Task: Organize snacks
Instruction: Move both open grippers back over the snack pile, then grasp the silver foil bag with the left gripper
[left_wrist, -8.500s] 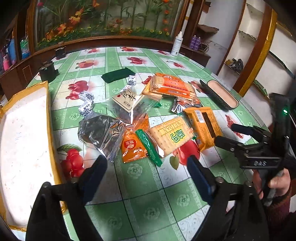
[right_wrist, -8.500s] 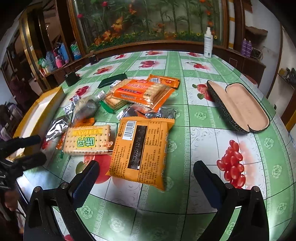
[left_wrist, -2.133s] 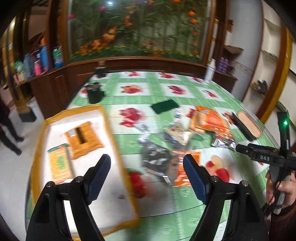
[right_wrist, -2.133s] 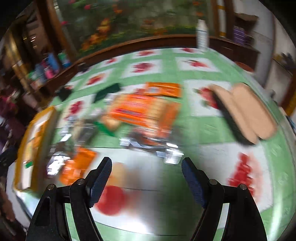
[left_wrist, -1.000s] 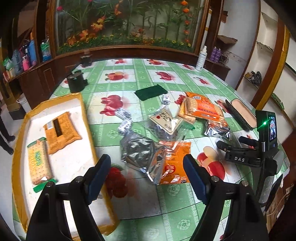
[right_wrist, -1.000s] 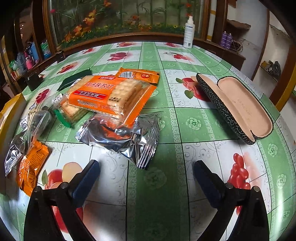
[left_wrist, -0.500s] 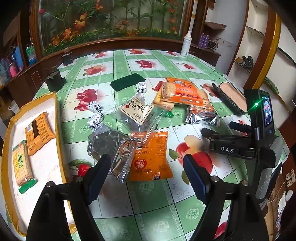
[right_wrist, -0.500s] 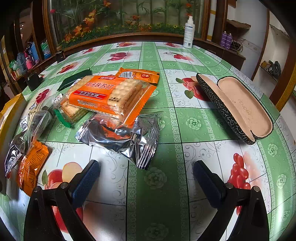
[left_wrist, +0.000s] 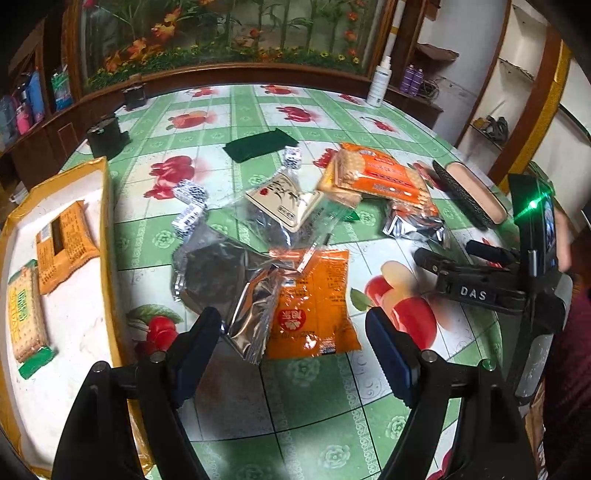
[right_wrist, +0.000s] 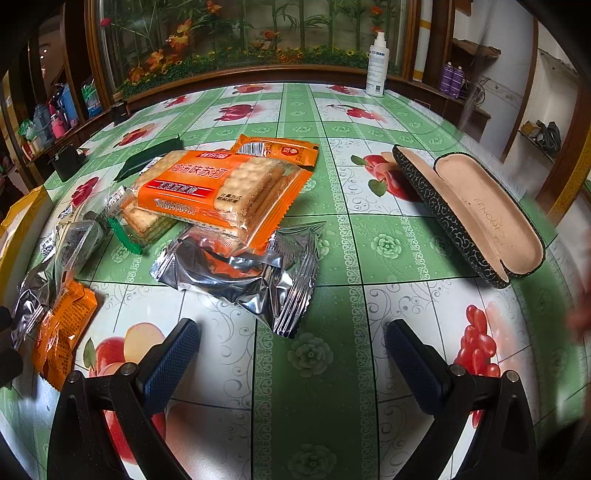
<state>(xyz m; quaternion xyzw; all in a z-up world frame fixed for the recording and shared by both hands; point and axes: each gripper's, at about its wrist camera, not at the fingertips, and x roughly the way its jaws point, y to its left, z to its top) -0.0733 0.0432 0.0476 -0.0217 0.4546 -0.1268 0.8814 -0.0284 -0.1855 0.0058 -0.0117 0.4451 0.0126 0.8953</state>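
The left gripper (left_wrist: 293, 350) hangs wide open and empty, tilted down over the orange snack packet (left_wrist: 314, 302), which lies flat on the table (left_wrist: 306, 424) just ahead of its fingertips, long axis running away from them. A silver foil pouch (left_wrist: 218, 273) overlaps the packet's left edge. The tray (left_wrist: 107, 221) sits left of the packet. Right of the packet, the right gripper (right_wrist: 291, 358) is also open and empty; the left is likely nearer.
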